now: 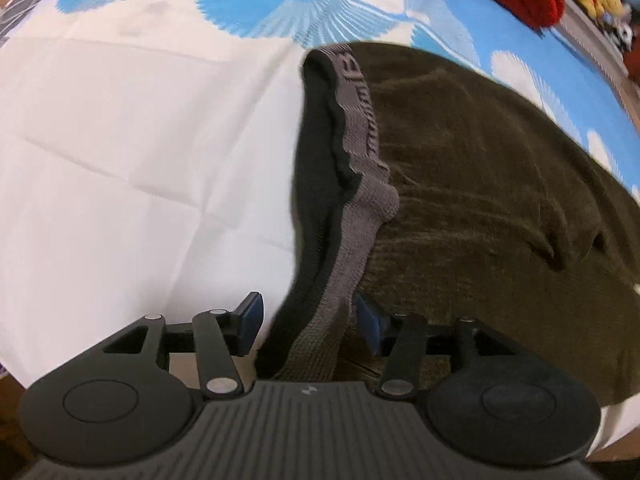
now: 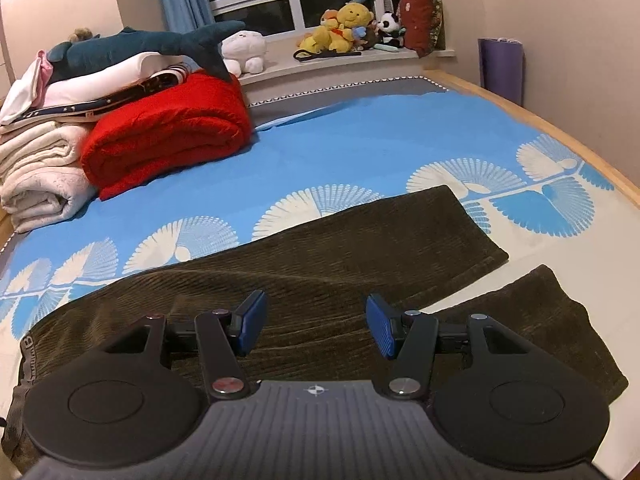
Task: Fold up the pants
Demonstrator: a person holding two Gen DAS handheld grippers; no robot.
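Gray waistband [image 1: 360, 184] elastic sits right between the spread fingers of my left gripper [image 1: 310, 326], which has not closed on it, so I judge the first grab is only being lined up. From there the dark corduroy pants [image 2: 320, 272] run flat across the bed [image 2: 360, 136] toward its right edge, both legs lying apart and unfolded, with my right gripper [image 2: 316, 326] hovering wide open over the thigh area. No fold is made yet, I reckon; the red blanket [image 2: 168, 140] sits well apart near the far-left corner.
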